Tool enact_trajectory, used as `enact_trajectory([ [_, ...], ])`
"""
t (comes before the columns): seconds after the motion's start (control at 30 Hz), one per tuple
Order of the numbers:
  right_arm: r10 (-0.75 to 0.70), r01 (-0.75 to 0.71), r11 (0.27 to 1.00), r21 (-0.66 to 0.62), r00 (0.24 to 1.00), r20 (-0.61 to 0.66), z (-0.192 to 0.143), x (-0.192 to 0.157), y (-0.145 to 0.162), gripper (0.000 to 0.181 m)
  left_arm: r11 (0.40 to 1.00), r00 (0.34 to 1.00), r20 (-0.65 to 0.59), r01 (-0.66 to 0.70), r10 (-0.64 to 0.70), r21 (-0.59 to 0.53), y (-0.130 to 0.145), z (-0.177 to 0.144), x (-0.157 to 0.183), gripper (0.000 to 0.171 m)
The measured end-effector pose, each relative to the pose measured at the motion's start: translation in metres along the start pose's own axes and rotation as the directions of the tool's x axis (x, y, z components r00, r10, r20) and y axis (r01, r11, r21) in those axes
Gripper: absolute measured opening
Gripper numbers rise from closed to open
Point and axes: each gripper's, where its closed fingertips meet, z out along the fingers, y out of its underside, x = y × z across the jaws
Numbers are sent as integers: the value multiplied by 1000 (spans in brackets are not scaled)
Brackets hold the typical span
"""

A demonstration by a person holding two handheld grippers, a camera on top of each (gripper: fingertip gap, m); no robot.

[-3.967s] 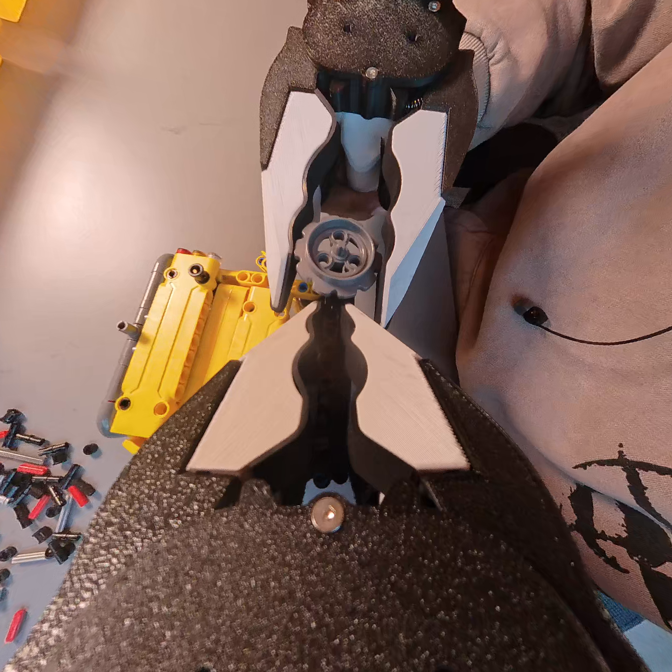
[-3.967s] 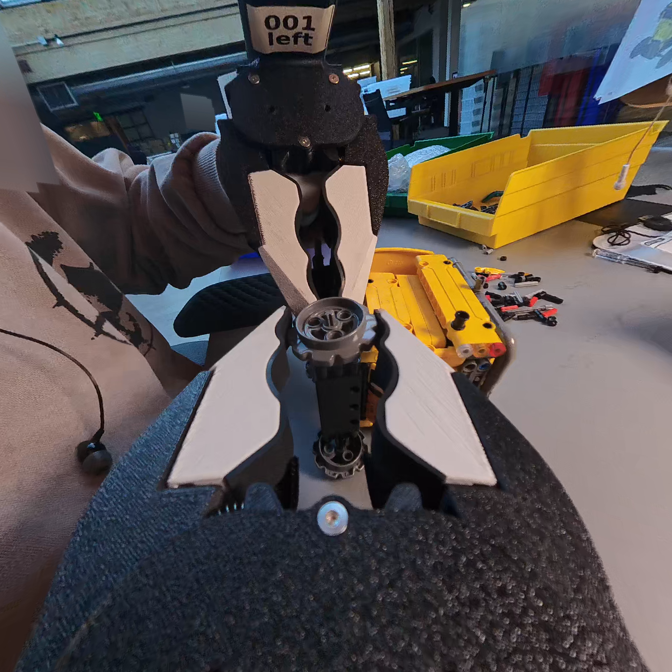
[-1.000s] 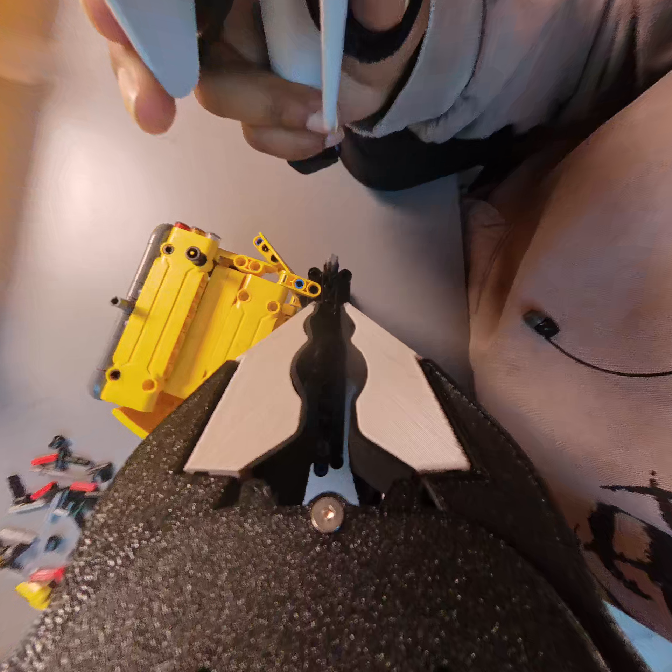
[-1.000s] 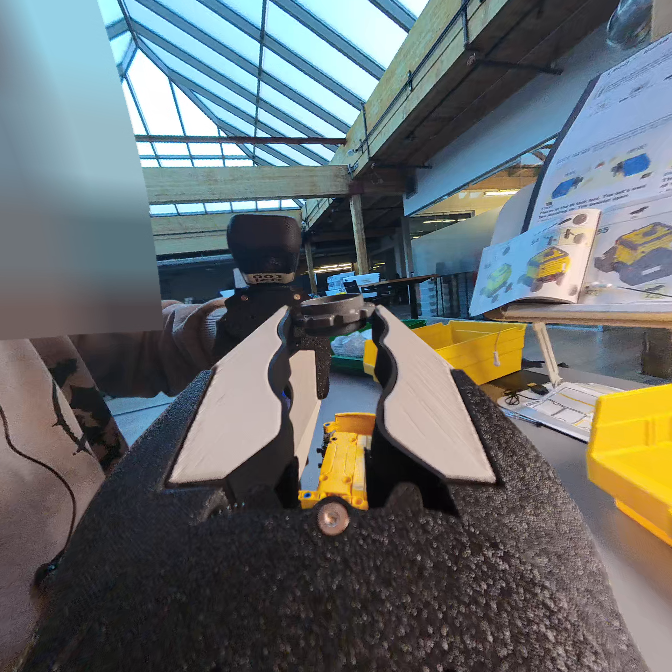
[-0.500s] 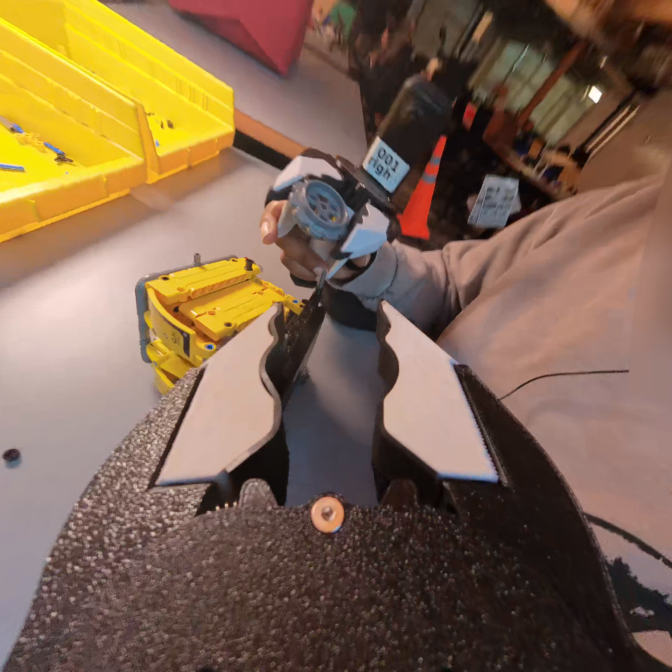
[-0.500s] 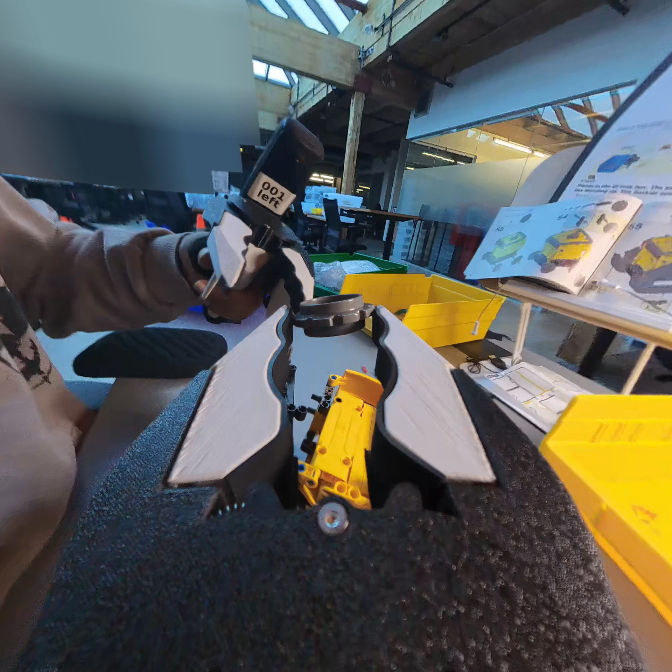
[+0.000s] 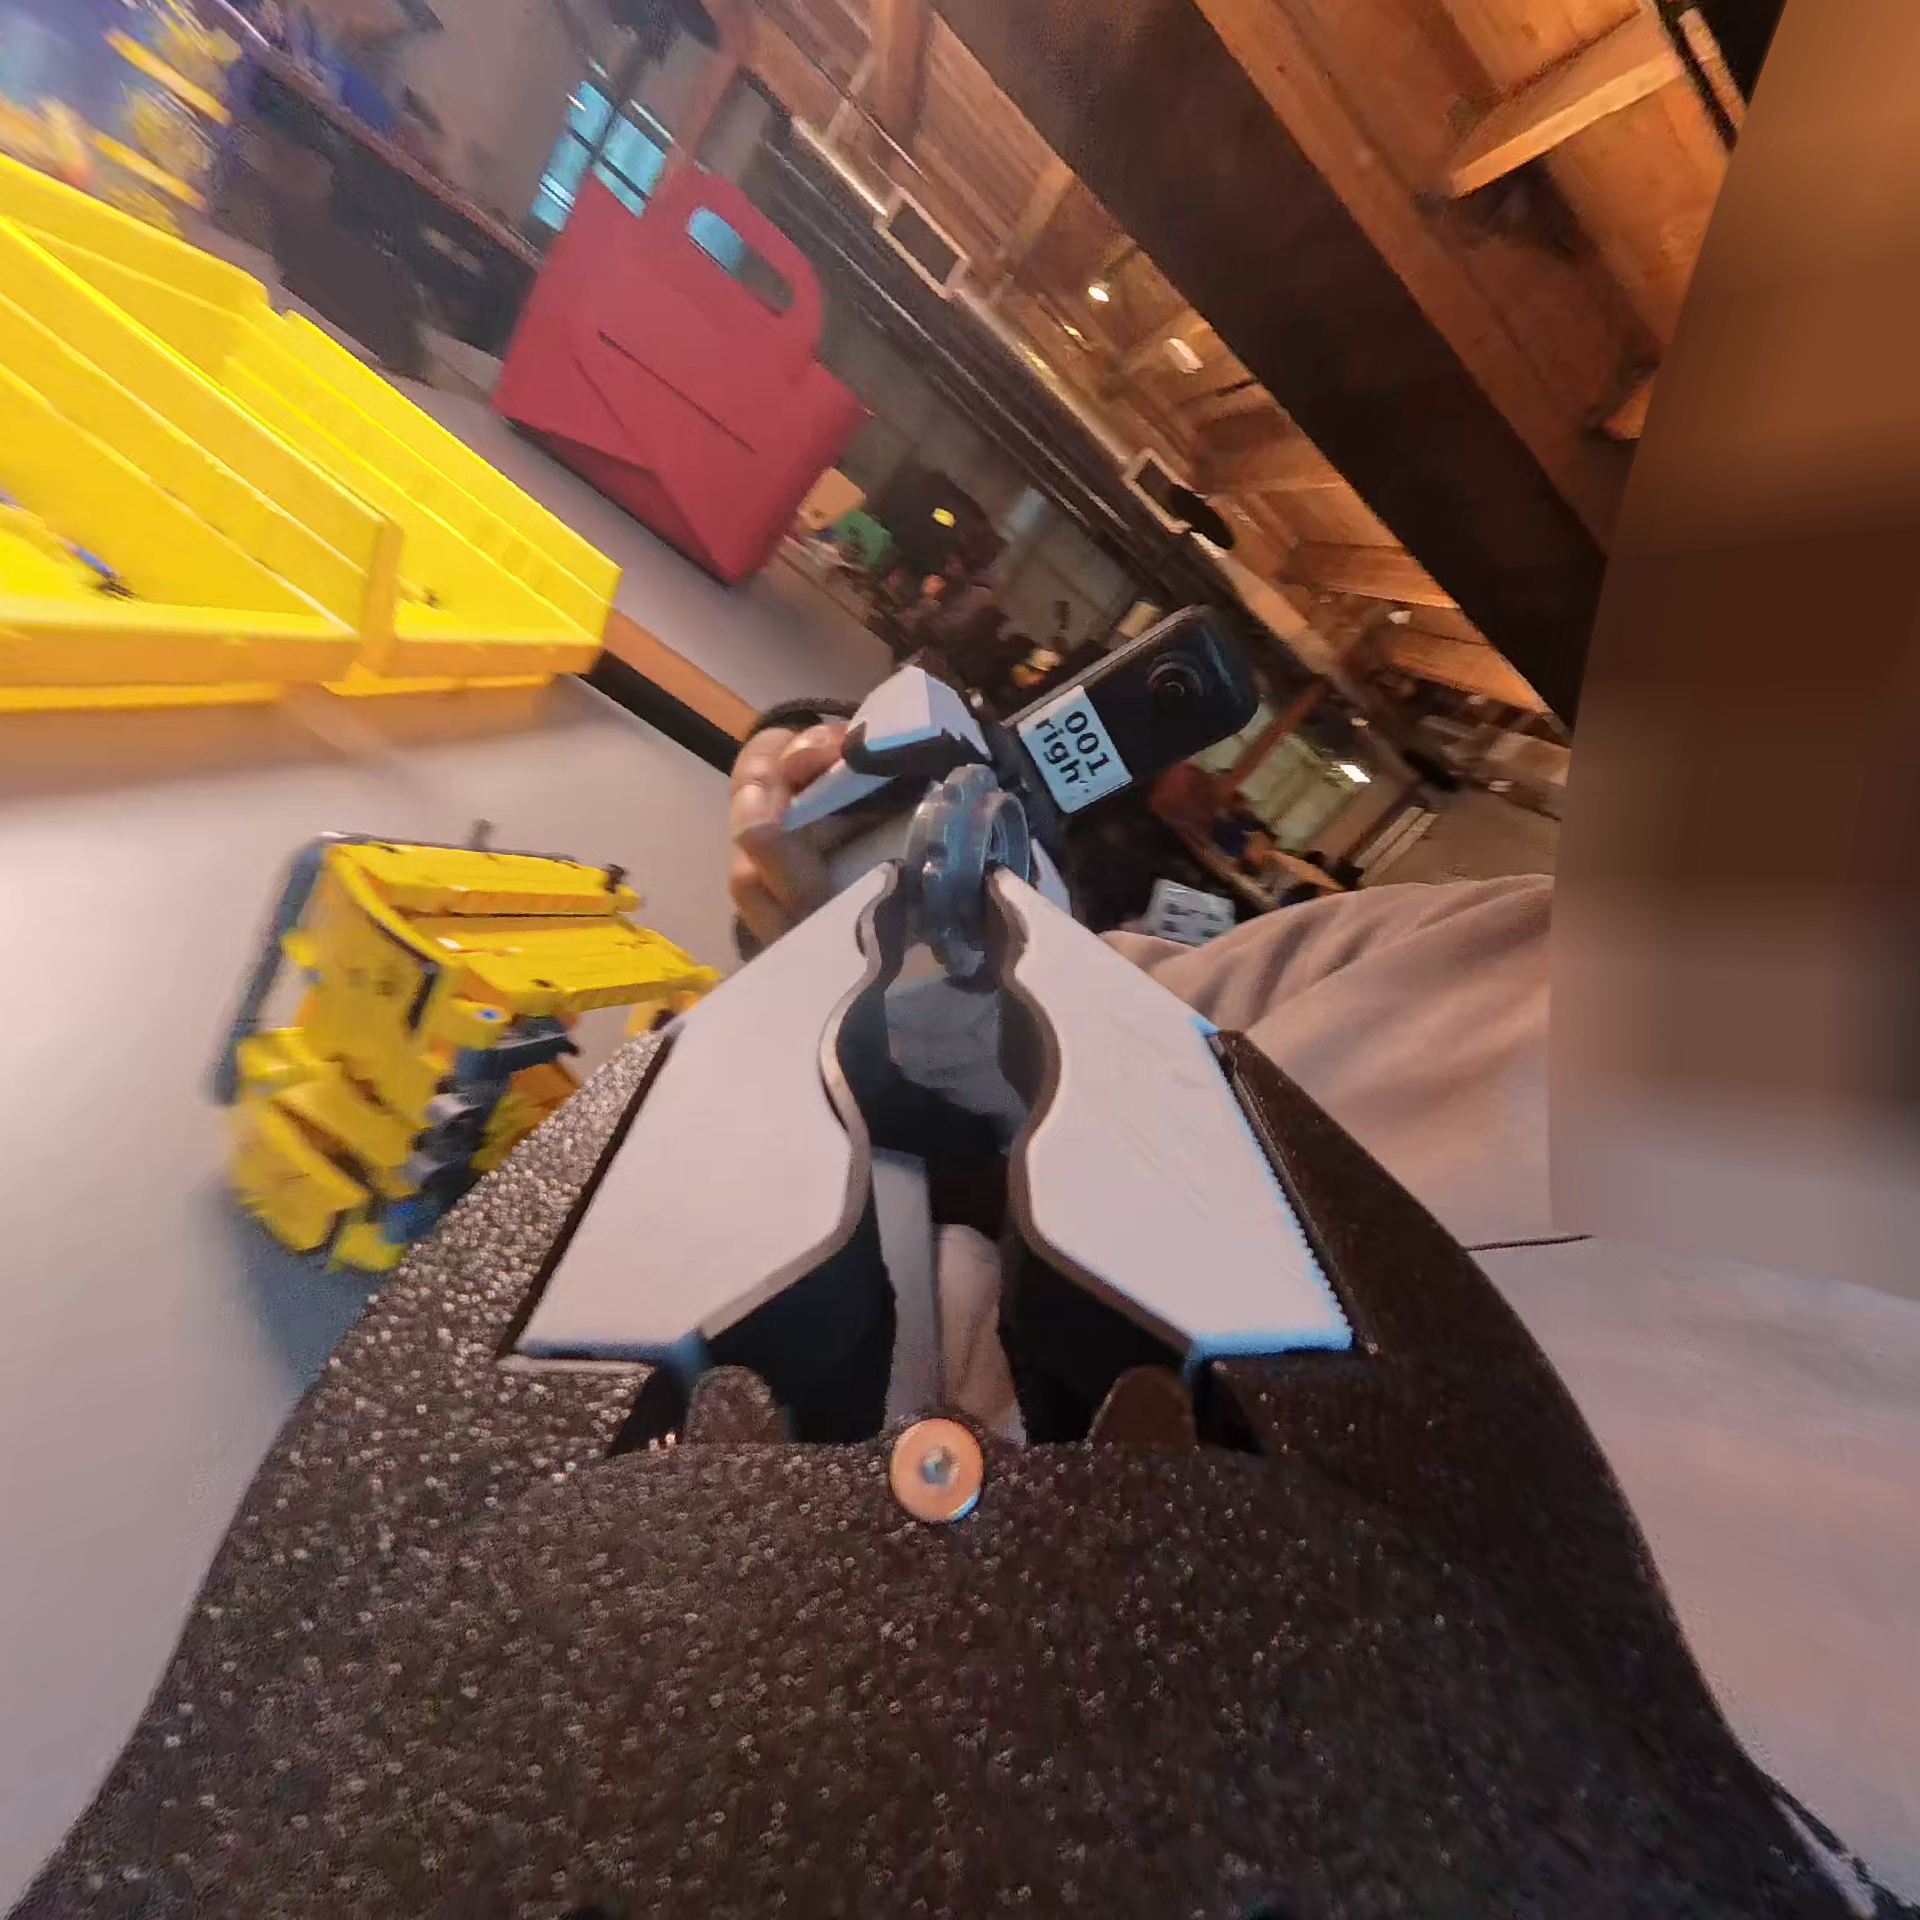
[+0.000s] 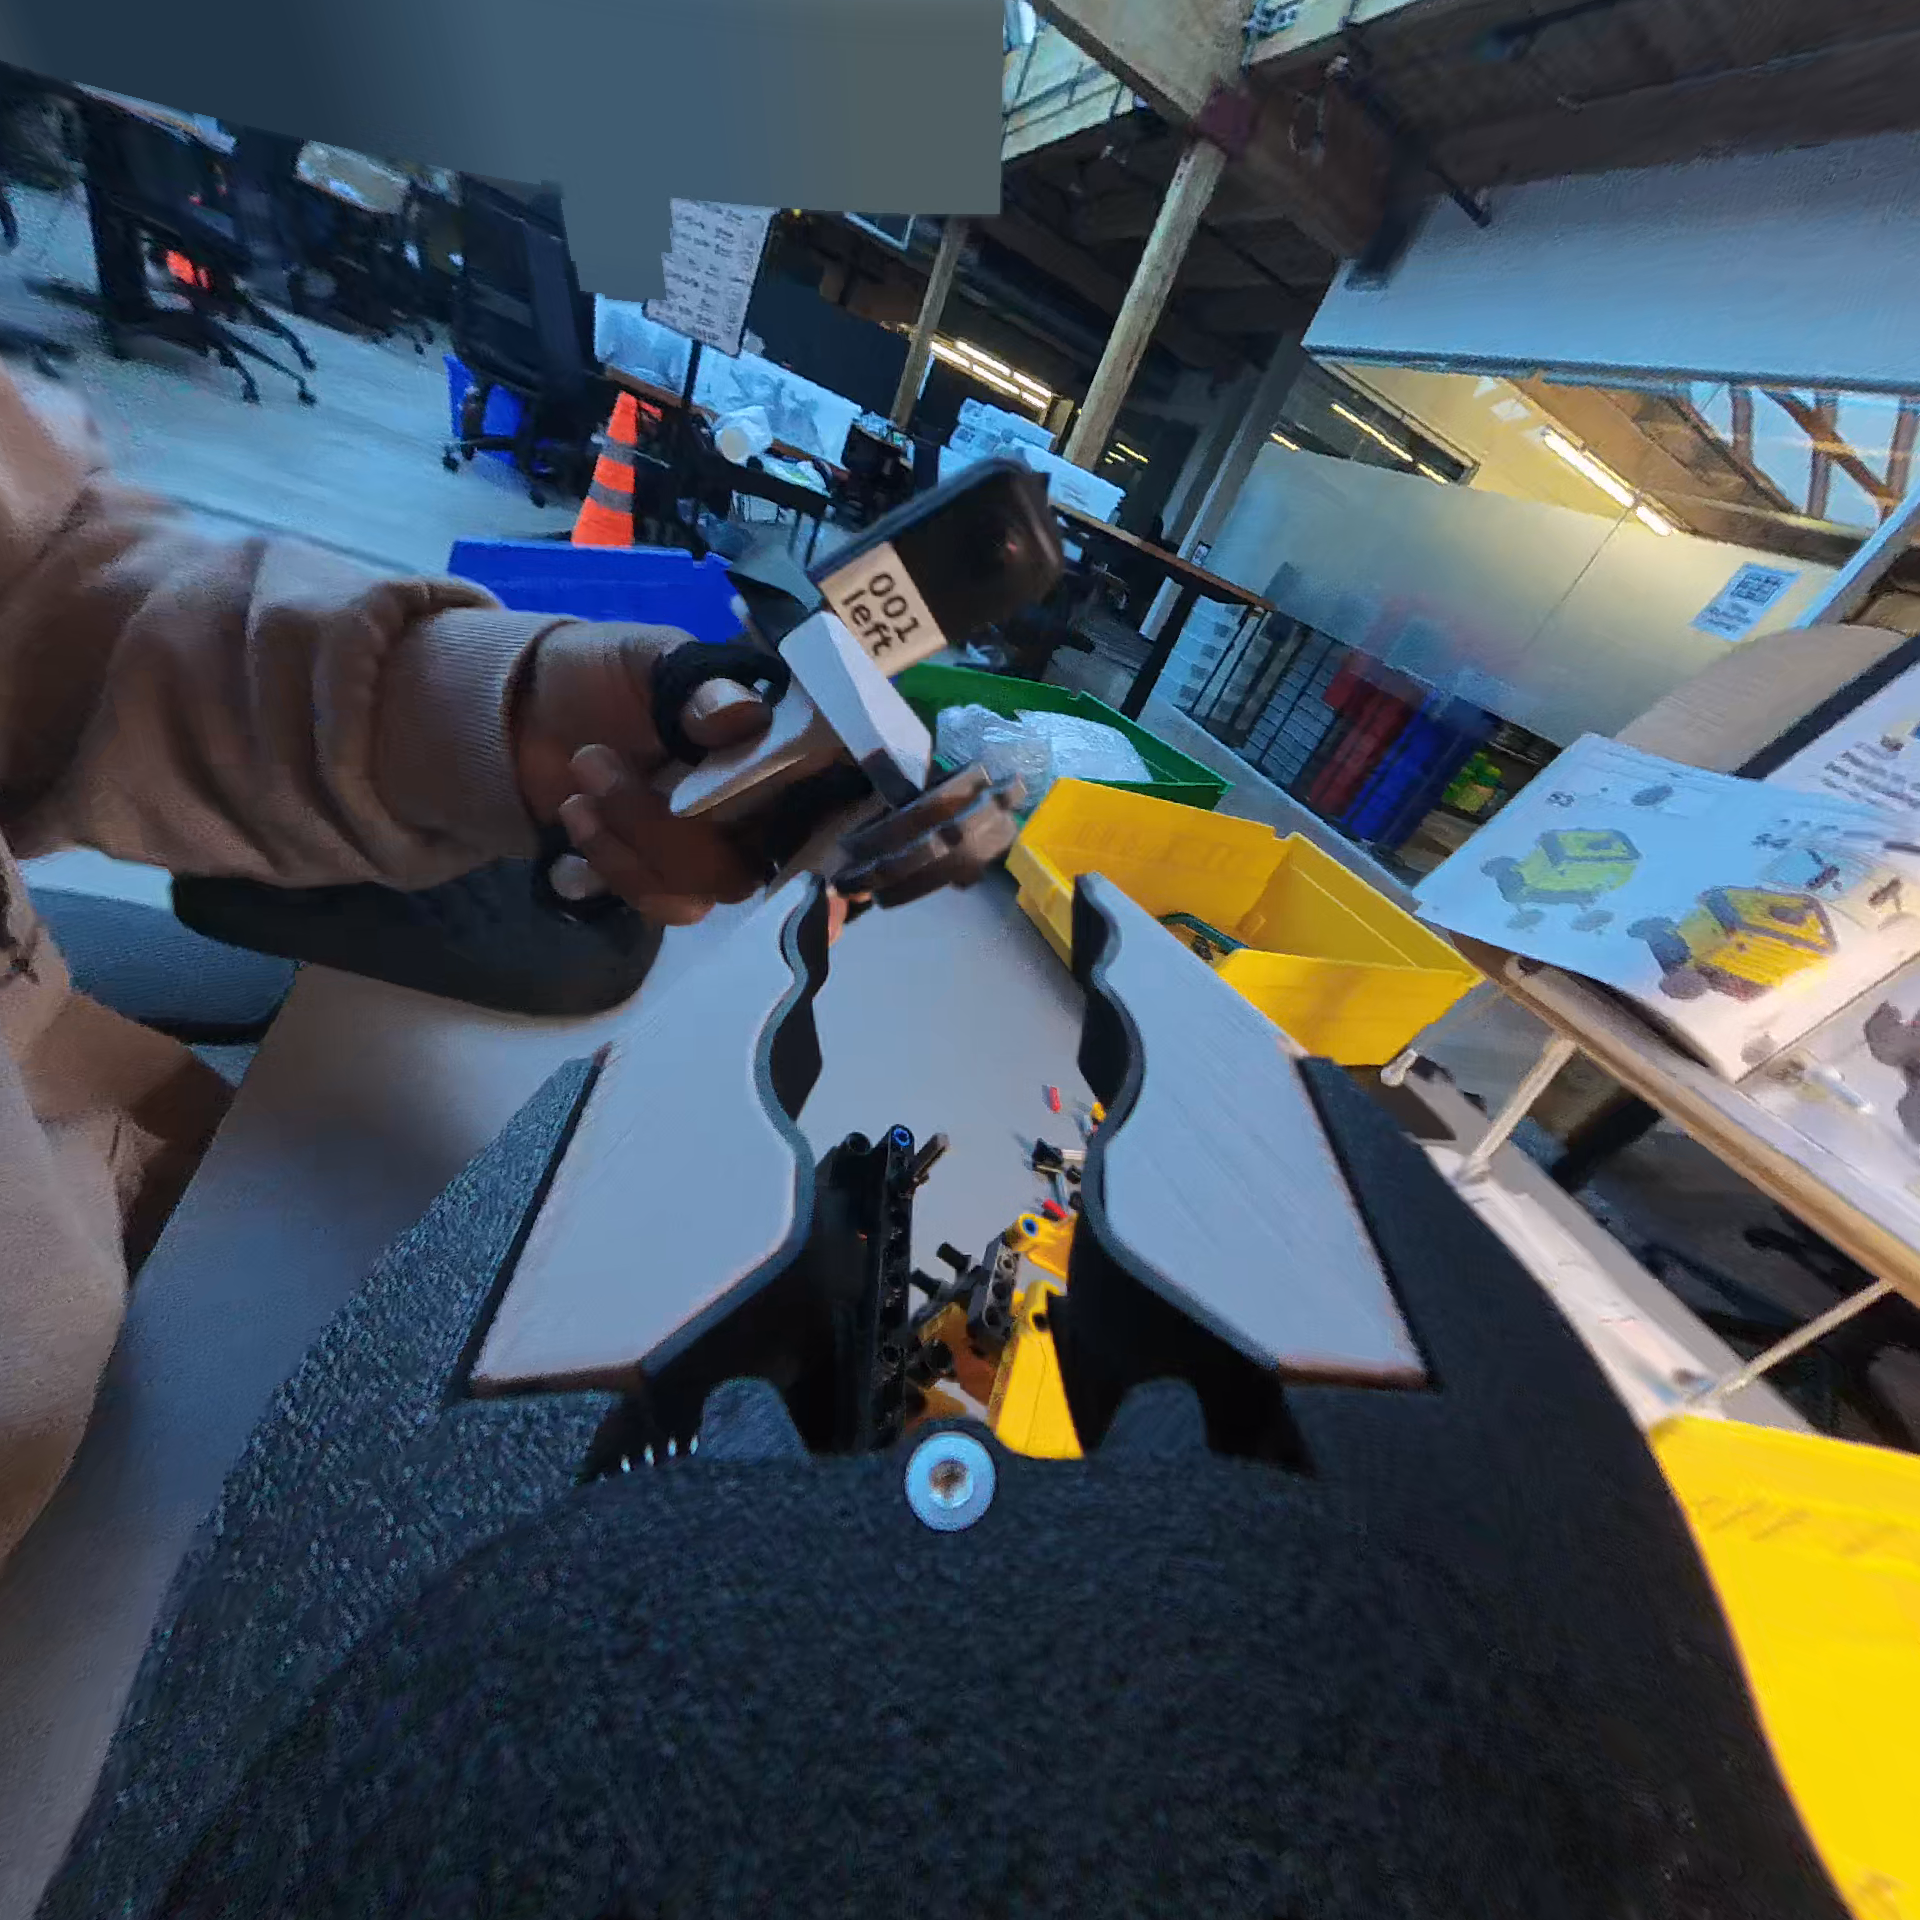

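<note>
Between left gripper (image 7: 951,883) fingertips: grey toothed plastic wheel (image 7: 961,868), pinched edge-on, held in air above grey table (image 7: 156,914). Right gripper (image 8: 948,894) just beyond wheel, jaws wide, holding nothing. Yellow brick-built vehicle model (image 7: 416,1039) on table below, yellow plastic bins (image 7: 260,540) toward far edge. Risk, as I judge: narrow rim grip, wheel could twist out and drop among loose pins.

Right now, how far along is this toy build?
Built: the yellow brick model sits partly assembled on the table. In hand: the left gripper pinches a grey toothed wheel; the right gripper is open and empty. Left: a black beam and loose pins seem unattached.
</note>
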Motion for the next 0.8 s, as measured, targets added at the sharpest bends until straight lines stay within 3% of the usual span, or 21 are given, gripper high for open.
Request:
enact_trajectory([
  [0.07, 141, -141, 990, 18, 990, -12, -12, 14, -2, 57, 989, 964, 228, -146, 138, 21, -18, -37, -15, 13],
  [0.1, 187, -187, 982, 16, 982, -30, -22, 23, 0, 62, 969, 887, 399, -245, 233, -20, -28, -67, -28, 13],
  [0.17, 229, -230, 973, -2, 969, -88, -46, 40, 7, 63, 913, 589, 716, -370, 375, -173, -46, -147, -51, 14],
  [0.23, 240, -250, 967, -57, 960, -142, -70, 48, 21, 62, 893, 292, 869, -339, 399, -296, -53, -232, -56, 14],
  [0.3, 252, -273, 954, -122, 954, -162, -88, 45, 36, 62, 916, 94, 929, -227, 359, -331, -46, -307, -57, 14],
  [0.37, 275, -302, 937, -177, 948, -159, -99, 35, 51, 60, 945, -19, 954, -135, 300, -299, -31, -363, -58, 14],
  [0.47, 311, -330, 914, -237, 944, -113, -103, 15, 67, 57, 967, -122, 963, -50, 242, -249, -12, -416, -64, 16],
  [0.57, 322, -326, 904, -276, 945, -63, -97, -2, 73, 52, 978, -155, 968, -45, 196, -205, -9, -435, -67, 24],
  [0.67, 300, -292, 903, -314, 954, -26, -91, -12, 77, 48, 971, -94, 977, -129, 192, -203, -23, -414, -67, 32],
  [0.8, 290, -274, 899, -342, 957, -4, -85, -18, 83, 45, 952, -71, 967, -170, 247, -255, -38, -386, -67, 36],
])
